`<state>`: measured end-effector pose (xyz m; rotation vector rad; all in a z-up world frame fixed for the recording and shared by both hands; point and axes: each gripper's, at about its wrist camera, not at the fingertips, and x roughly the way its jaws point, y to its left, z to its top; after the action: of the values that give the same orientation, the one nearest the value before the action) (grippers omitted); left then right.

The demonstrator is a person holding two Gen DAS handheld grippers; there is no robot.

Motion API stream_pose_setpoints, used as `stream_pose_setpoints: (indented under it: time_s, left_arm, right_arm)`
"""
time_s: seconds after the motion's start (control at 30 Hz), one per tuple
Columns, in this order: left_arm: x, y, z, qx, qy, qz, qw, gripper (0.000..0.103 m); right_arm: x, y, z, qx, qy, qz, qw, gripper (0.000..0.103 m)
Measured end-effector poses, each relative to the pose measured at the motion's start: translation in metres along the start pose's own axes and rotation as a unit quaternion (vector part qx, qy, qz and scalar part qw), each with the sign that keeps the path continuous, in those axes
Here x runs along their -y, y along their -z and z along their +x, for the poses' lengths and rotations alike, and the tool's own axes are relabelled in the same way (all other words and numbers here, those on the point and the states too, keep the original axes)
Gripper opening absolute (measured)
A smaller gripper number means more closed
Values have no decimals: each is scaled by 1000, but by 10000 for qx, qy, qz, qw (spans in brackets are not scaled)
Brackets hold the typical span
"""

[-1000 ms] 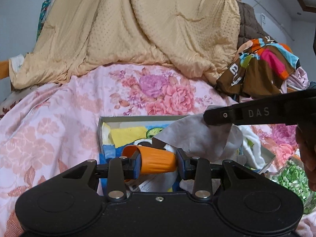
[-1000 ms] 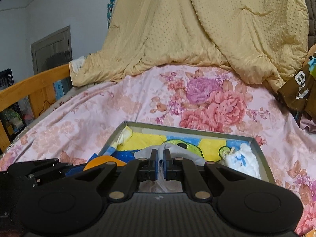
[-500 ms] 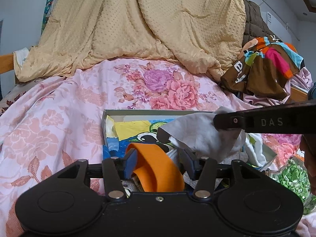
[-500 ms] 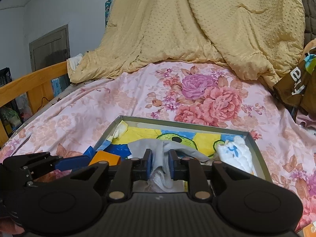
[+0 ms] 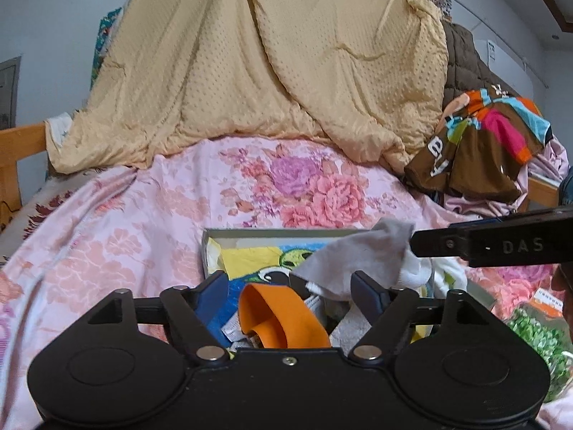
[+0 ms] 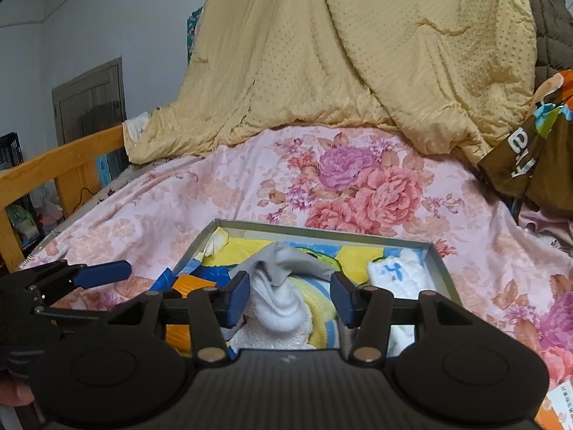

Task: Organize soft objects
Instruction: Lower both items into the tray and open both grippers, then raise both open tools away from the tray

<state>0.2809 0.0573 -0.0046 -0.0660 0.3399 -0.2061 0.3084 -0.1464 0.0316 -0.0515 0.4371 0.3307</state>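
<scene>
Left gripper (image 5: 290,288): jaws opening, blue pads wide apart; an orange rolled item (image 5: 281,317) lies between them, no pad pressing it.
Right gripper (image 6: 290,295): jaws opening, pads set apart on either side of a grey and white sock (image 6: 283,292), not pressing it.
Tray (image 6: 438,268): shallow grey box on the floral bedsheet (image 6: 250,186), near the bed's front edge, lined with a yellow and blue cartoon cloth (image 6: 358,254).
Grey and white sock: bunched in the front middle of the tray, resting on a yellow-striped cloth (image 6: 322,319); in the left view its grey part stands up beside the right gripper's finger.
Orange rolled item: front left part of the tray, curled open.
White cloth (image 6: 397,274): far right corner of the tray, with blue marks.
Yellow quilt (image 5: 286,71): heaped at the bed's far end.
Brown multicoloured garment (image 5: 480,150): far right edge of the bed.
Wooden bed rail (image 6: 61,165): along the left edge.
</scene>
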Motion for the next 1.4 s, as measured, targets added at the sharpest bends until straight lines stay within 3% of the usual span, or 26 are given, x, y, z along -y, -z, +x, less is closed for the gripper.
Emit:
stream_pose_setpoints:
  time_s: [0.53,0.97,1.4]
  left_arm:
    - [29,-15,-80,535,-204,2,9984,99]
    - [60,-2,-136,615,-239,-33,9978,102]
    - [87,28,-171,337,-83,-2,9994,102]
  right_arm:
    - [17,12,-88,487,56,35,9988,88]
    - [24,37,-155,805,84,72,9967,96]
    - [26,80,-209,910,222,29,9956,102]
